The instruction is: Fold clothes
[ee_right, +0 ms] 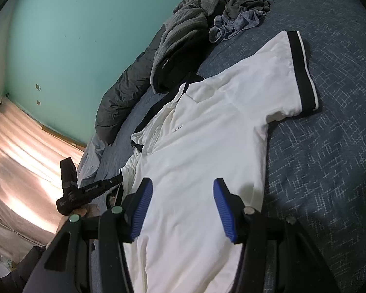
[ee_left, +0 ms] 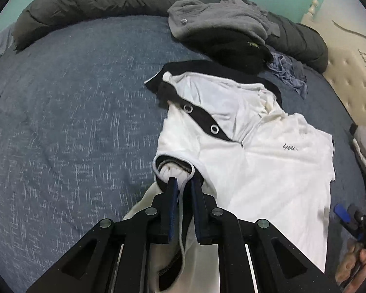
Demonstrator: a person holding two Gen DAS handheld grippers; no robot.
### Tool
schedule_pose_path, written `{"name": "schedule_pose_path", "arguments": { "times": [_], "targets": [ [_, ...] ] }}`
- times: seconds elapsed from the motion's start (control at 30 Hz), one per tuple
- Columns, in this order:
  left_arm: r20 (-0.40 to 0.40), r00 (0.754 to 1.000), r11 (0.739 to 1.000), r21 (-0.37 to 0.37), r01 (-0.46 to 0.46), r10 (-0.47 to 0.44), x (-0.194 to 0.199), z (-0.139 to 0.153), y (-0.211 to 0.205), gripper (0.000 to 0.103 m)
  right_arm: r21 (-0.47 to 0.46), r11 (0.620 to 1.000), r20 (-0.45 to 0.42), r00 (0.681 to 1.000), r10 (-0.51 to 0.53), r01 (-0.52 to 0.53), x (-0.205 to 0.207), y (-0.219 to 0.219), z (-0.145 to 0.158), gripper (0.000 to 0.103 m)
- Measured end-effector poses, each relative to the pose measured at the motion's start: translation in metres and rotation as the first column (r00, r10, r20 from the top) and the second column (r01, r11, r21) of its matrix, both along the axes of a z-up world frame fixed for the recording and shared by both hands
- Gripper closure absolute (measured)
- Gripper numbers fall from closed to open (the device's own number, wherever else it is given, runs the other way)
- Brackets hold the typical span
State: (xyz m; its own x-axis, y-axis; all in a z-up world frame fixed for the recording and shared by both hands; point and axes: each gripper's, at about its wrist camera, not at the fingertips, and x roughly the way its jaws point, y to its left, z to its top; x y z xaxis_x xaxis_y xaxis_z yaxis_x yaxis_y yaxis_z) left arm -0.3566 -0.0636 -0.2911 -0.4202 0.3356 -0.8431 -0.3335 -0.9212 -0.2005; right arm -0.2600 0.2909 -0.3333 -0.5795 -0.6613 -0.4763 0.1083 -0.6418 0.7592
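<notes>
On the left side, the left tongs [ee_left: 182,180] are pinched nearly closed on the black-trimmed sleeve cuff [ee_left: 173,164] of the white polo shirt [ee_left: 268,166], which lies front-up on the blue bed [ee_left: 73,122]. That sleeve looks drawn in over the chest, so my guess is a sleeve fold is in hand. Tip: keep the grip on the hem edge, carry it low and lay it flat so the collar [ee_left: 207,117] doesn't bunch more. Further right, the right tongs [ee_right: 180,210] hang wide open over the shirt's body, holding nothing. The other sleeve [ee_right: 297,73] lies spread out flat. The pile of grey clothes [ee_right: 183,41] sits just beyond the collar, so don't drag into it.
</notes>
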Motion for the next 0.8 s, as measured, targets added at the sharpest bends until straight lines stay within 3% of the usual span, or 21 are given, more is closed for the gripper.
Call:
{"name": "schedule_pose_path", "arguments": {
  "times": [0.43,0.57,0.8],
  "targets": [
    [0.004,1.0,1.0,0.0,-0.01,0.01,-0.009,-0.005,0.001,0.09,-0.013,1.0,0.013,1.0,-0.01,0.01,0.0,0.002,-0.003,0.05],
    [0.004,1.0,1.0,-0.012,0.004,-0.004,-0.004,-0.009,-0.001,0.101,-0.012,1.0,0.014,1.0,-0.009,0.009,0.0,0.001,-0.002,0.05],
    [-0.093,0.995,0.999,0.015,-0.047,0.048,0.0,0.026,-0.029,0.102,-0.014,1.0,0.019,1.0,-0.012,0.012,0.0,0.002,-0.004,0.05]
  ]
}}
